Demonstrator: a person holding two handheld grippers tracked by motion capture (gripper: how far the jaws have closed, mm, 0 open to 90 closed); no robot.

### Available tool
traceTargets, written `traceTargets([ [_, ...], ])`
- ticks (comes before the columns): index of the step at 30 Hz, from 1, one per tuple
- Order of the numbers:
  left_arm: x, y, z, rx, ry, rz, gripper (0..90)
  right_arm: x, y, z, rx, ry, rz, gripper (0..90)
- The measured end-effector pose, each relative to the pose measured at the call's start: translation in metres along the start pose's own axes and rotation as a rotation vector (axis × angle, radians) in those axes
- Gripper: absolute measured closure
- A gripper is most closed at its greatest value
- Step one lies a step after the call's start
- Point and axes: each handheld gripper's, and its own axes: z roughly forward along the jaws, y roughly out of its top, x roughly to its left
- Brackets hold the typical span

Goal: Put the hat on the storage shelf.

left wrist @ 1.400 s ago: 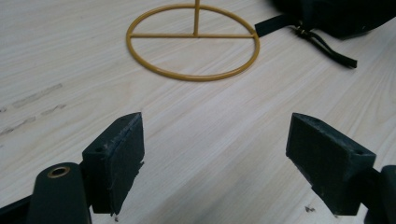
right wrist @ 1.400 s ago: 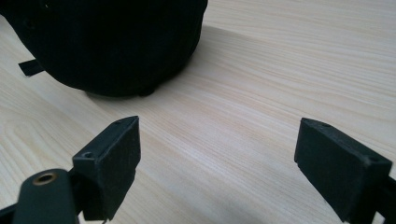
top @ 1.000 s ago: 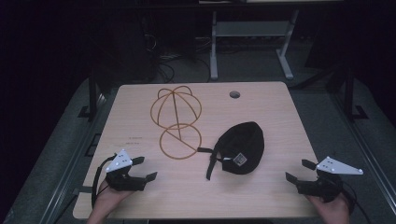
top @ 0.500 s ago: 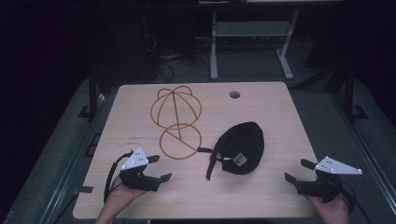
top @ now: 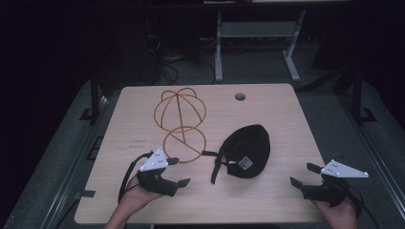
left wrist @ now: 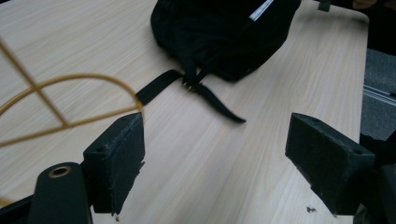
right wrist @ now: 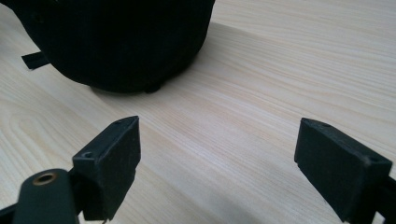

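In the last second I have brought my left gripper point(top: 174, 171) inward from the near left edge, toward the black cap point(top: 246, 150). My right gripper point(top: 300, 175) has stayed at the near right. Both have jaws wide apart and empty. The cap lies right of the wire stand point(top: 180, 125), its strap point(left wrist: 159, 85) just ahead of my left jaws. I judge I am approaching the strap.
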Motion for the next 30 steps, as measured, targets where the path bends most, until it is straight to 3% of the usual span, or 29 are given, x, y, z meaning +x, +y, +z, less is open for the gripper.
traceTargets([
  [17,-0.028,0.044,0.044,0.018,-0.122,0.079,19.6,0.003,0.001,0.002,0.007,0.0,-0.017,14.2],
  [30,-0.043,0.077,0.072,0.036,-0.175,0.131,19.8,0.005,0.001,0.002,0.006,0.002,-0.018,14.2],
])
